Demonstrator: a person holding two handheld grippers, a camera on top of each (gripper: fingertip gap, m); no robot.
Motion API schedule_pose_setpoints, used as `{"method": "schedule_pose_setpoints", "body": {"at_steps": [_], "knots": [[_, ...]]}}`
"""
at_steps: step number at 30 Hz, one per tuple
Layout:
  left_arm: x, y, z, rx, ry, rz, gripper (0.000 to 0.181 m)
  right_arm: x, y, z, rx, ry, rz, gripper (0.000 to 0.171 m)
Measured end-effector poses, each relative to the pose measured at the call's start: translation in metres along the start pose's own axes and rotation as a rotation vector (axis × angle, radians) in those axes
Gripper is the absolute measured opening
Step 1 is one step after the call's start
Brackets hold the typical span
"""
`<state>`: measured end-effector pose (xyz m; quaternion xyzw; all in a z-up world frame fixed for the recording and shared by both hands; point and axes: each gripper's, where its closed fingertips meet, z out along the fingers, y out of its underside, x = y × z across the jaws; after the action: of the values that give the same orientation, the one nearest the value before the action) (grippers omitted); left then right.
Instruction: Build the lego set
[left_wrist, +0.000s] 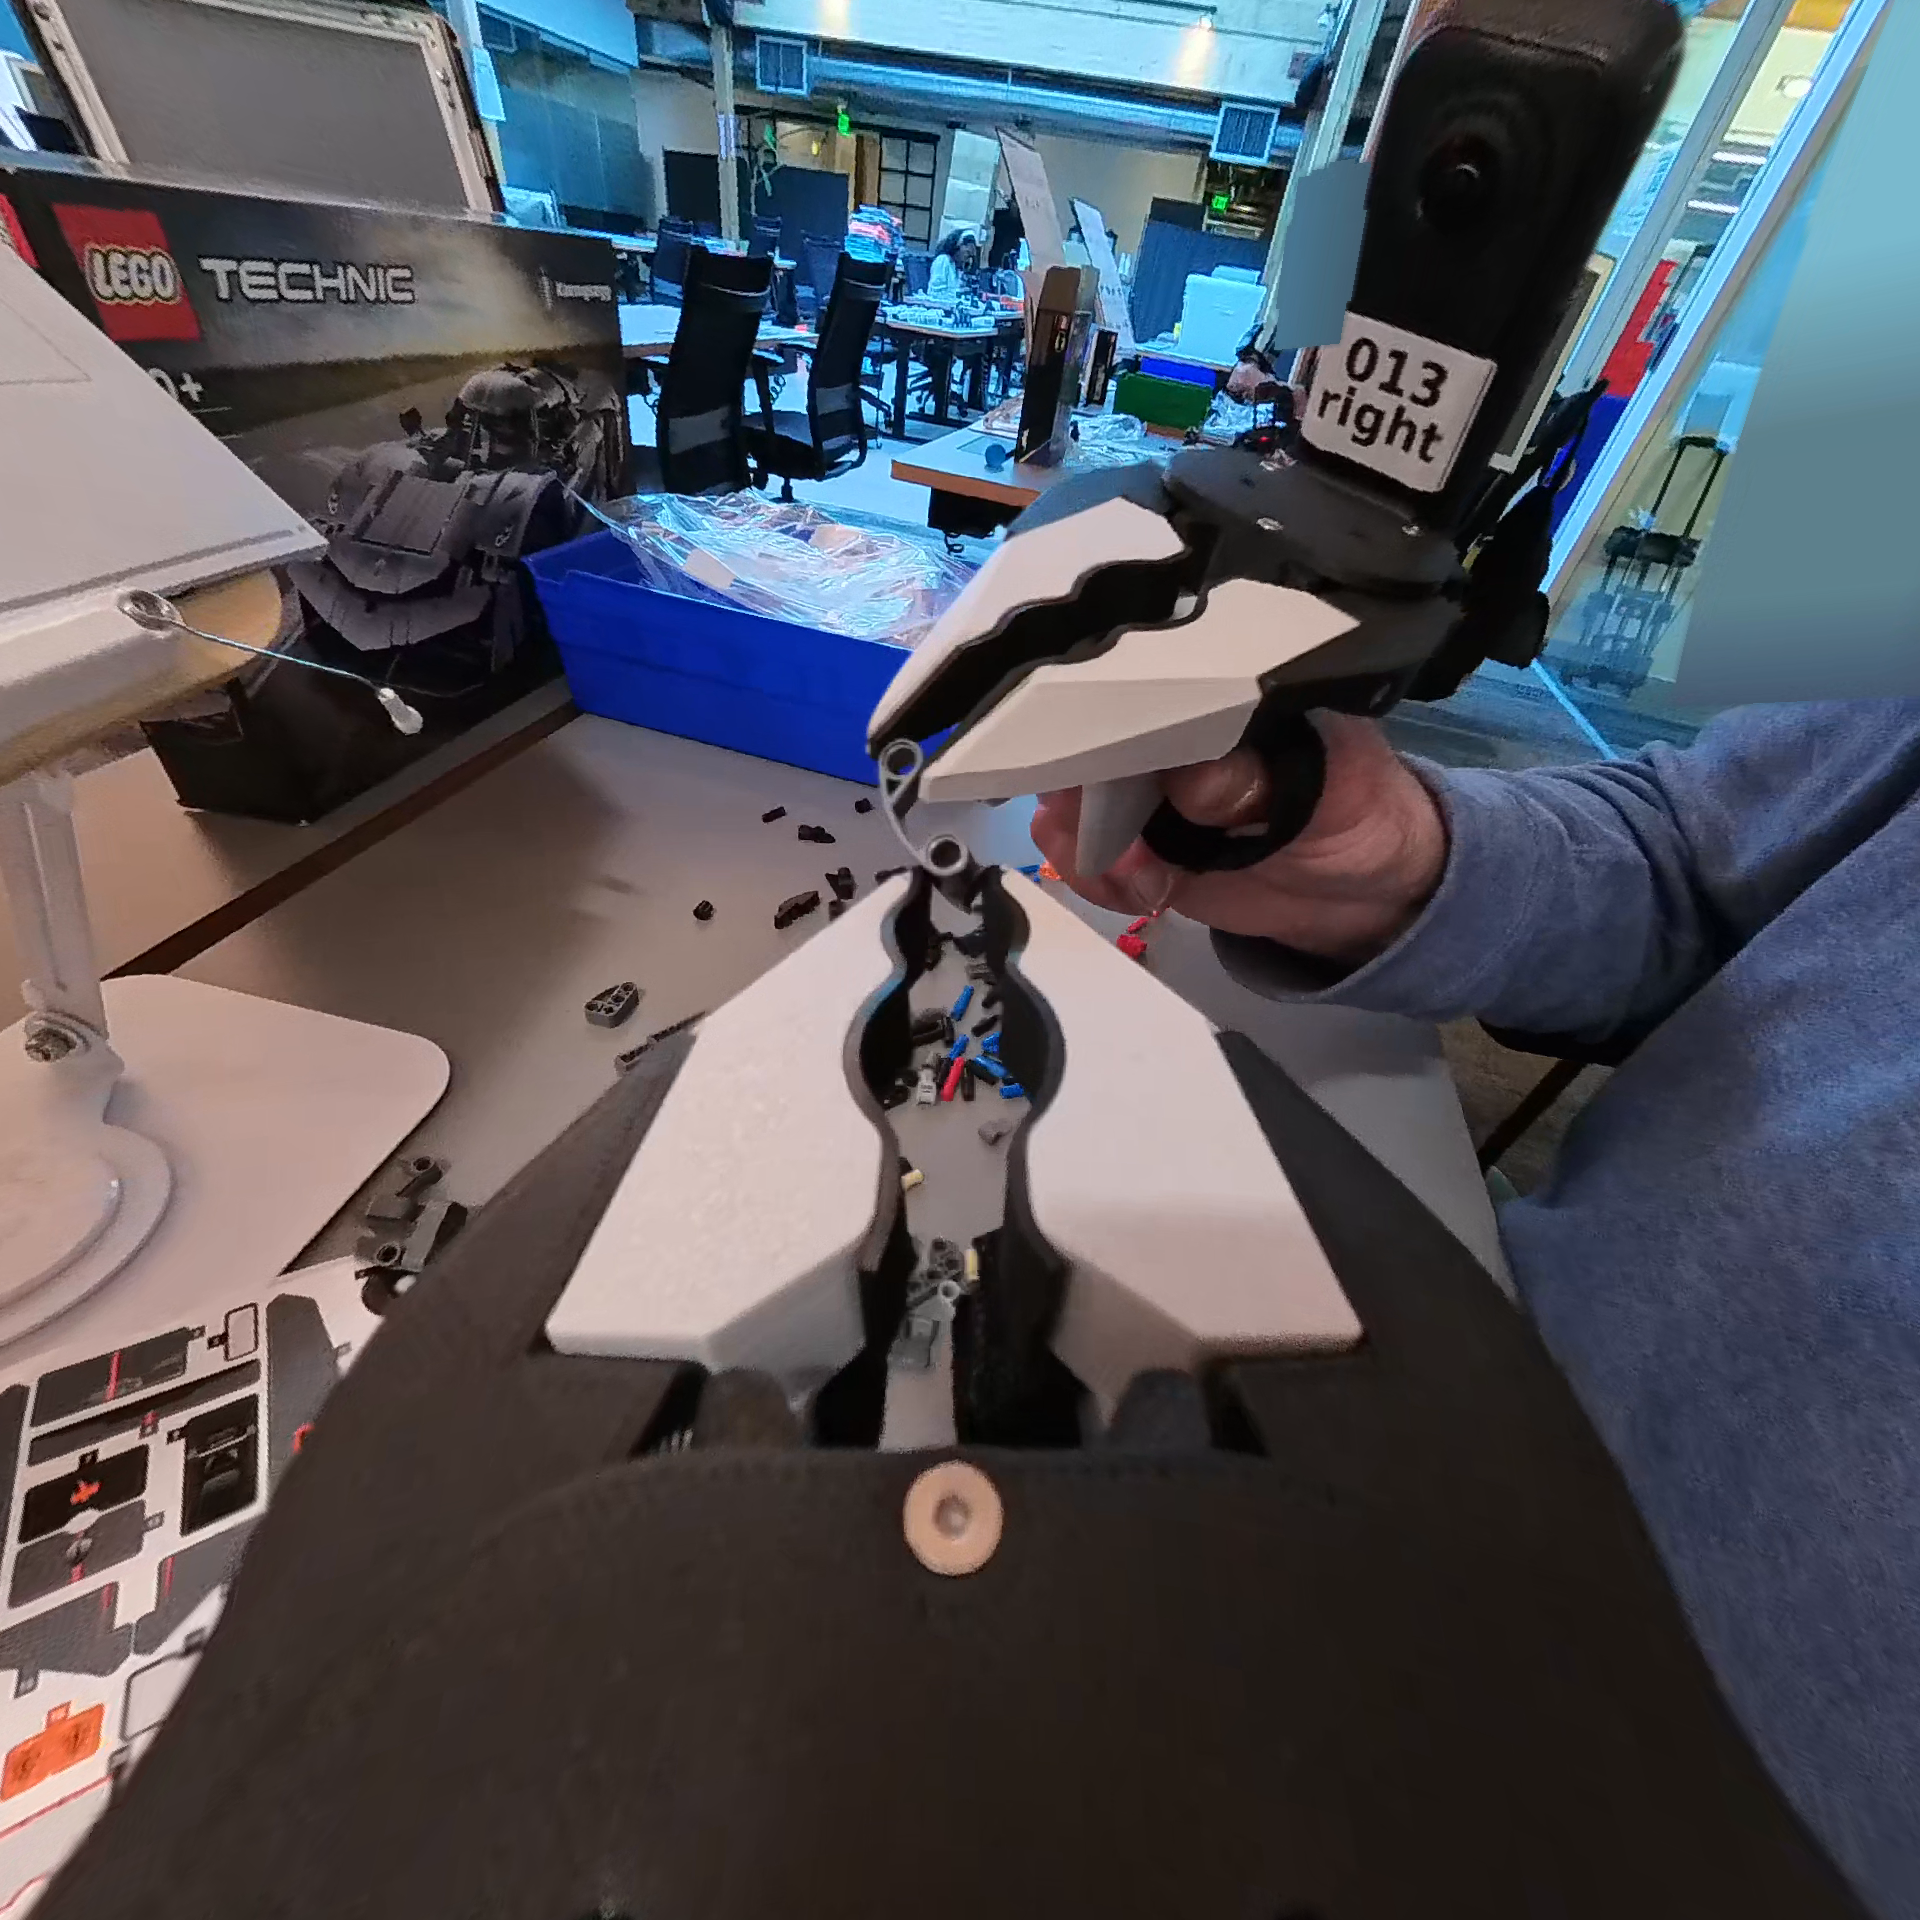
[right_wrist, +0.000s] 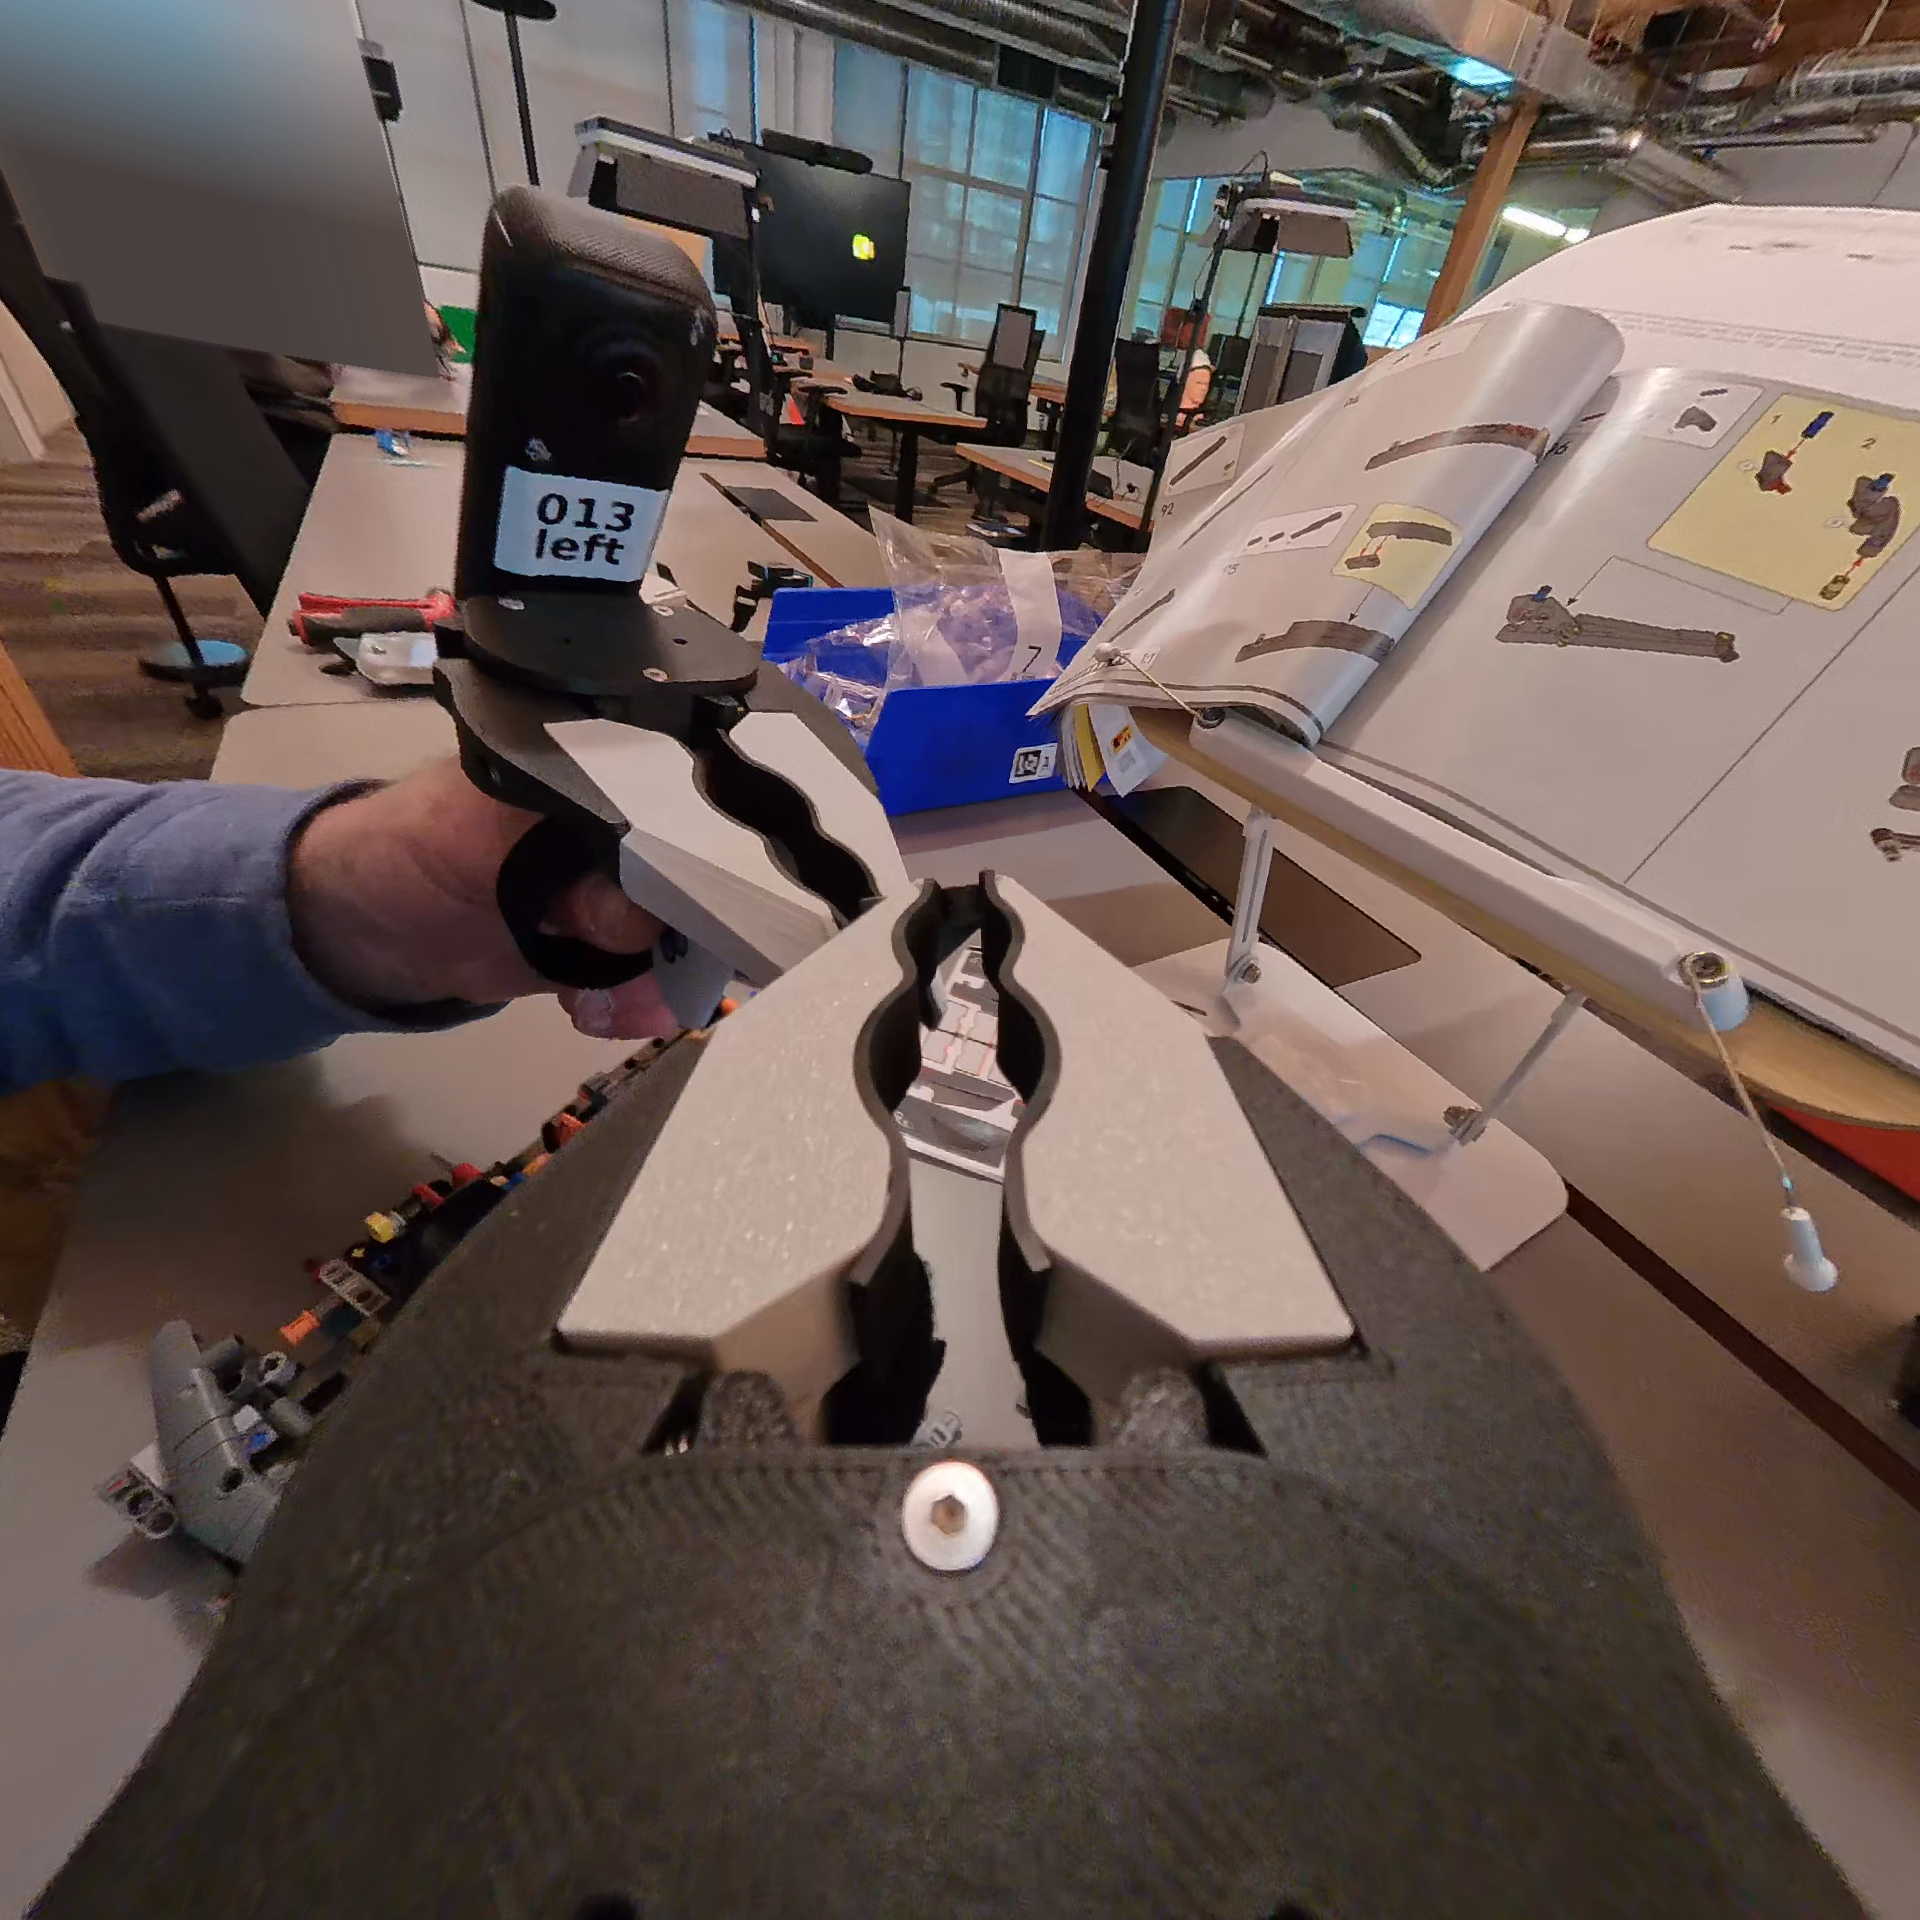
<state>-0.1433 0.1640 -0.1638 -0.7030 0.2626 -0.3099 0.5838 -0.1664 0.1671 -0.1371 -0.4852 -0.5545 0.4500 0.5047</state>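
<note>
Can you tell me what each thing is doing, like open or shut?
left gripper: shut on grey curved piece
right gripper: shut on the same piece's other end
instruction book: open, propped on stand
blue bin: open top, plastic bags inside
small pieces: scattered loose on table

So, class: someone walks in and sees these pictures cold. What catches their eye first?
Two hand-held grippers meeting tip to tip above the table: the right hand-held gripper pinches a thin grey curved piece, whose lower end meets the left hand-held gripper. Behind sits a blue bin of plastic bags, and an open instruction book rests on a stand.
</note>
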Motion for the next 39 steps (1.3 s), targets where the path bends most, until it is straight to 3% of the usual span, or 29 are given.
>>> {"method": "schedule_pose_setpoints", "body": {"at_steps": [9,17,23,39], "knots": [[0.004,-0.004,-0.001,0.012,0.112,-0.084,0.006,0.011,-0.010,-0.011,0.077,-0.139,0.258,0.011],[0.008,-0.005,0.002,0.001,0.186,-0.117,0.006,0.000,0.003,-0.007,-0.015,-0.237,0.282,0.015],[0.011,-0.004,0.006,-0.010,0.212,-0.125,0.006,-0.001,0.004,-0.008,-0.018,-0.247,0.293,0.004],[0.001,-0.013,0.004,0.000,0.058,0.014,0.016,0.026,-0.012,-0.020,0.121,-0.181,0.424,0.004]]}}
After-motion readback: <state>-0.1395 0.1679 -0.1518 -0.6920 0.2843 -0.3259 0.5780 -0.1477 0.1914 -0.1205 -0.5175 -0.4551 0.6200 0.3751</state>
